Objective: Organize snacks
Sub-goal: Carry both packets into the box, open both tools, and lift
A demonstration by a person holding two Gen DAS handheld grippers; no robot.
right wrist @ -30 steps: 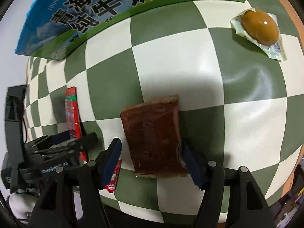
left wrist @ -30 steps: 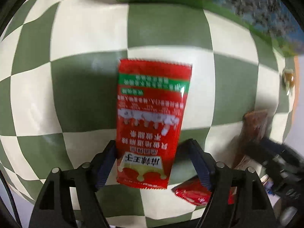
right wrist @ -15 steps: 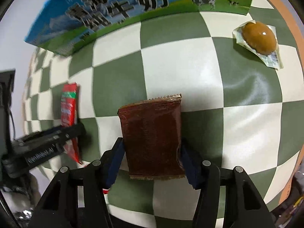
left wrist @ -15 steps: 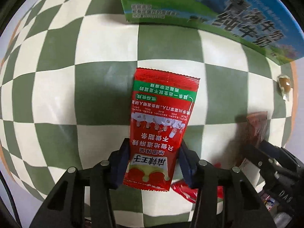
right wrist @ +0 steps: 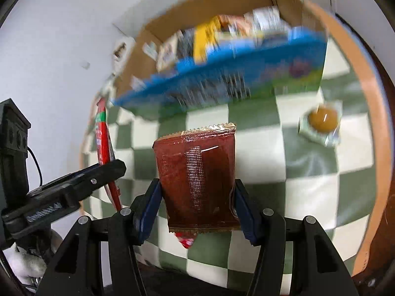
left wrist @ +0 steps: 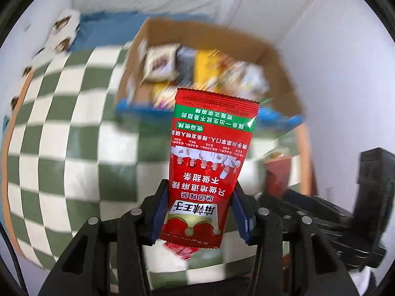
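Left gripper (left wrist: pixel 197 215): jaws closed on the lower part of a red snack packet (left wrist: pixel 209 157), which hangs clear above the checkered tablecloth (left wrist: pixel 74 128).
Right gripper (right wrist: pixel 197 207): clamped on a brown snack pouch (right wrist: pixel 197 177), also held off the cloth (seam side facing the camera).
Box: an open cardboard box (left wrist: pixel 205 39) with a blue printed front stands beyond both packets, holding assorted snacks, blurred.
On the cloth: a wrapped braised egg (right wrist: pixel 322 123) to the right; a small red sachet (right wrist: pixel 186 240) below the pouch.

Red sachet (left wrist: pixel 209 162), brown packet (right wrist: pixel 197 180) (green-white checked cloth (left wrist: pixel 61 135)).
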